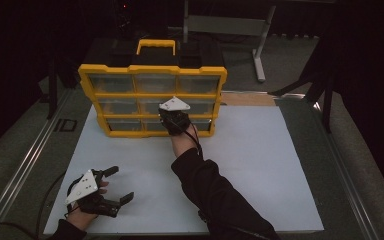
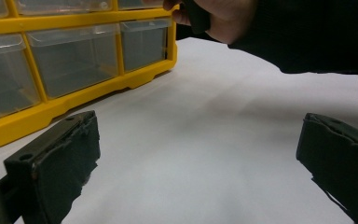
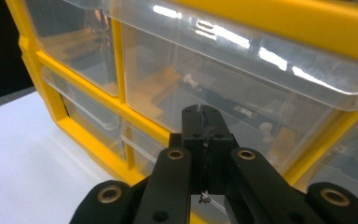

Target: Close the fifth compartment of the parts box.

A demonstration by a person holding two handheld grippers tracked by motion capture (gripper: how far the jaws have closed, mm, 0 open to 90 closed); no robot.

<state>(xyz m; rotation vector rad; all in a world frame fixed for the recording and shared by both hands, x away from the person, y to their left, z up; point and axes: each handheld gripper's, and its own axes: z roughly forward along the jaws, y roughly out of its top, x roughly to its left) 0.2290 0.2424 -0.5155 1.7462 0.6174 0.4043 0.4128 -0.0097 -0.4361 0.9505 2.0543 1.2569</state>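
a yellow organiser cabinet (image 1: 152, 97) with clear plastic drawers stands upright at the far side of the white bench (image 1: 260, 165), a little left of centre, its drawer fronts facing the near edge. it has three rows of three drawers and a yellow carry handle on top.

the right gripper (image 1: 174, 121) is held up against the front of the cabinet, at the middle column, around the middle and bottom rows. in the right gripper view its jaws are clenched together with nothing visible between them, their tips right at the front of a clear drawer (image 3: 242, 93); whether they touch it i cannot tell. small pale parts lie inside that drawer. the person's dark sleeve (image 1: 215, 195) runs back from this gripper to the near edge.

the left gripper (image 1: 115, 185) is at the near left of the bench, well apart from the cabinet, its jaws released and spread wide over bare white surface, holding nothing.
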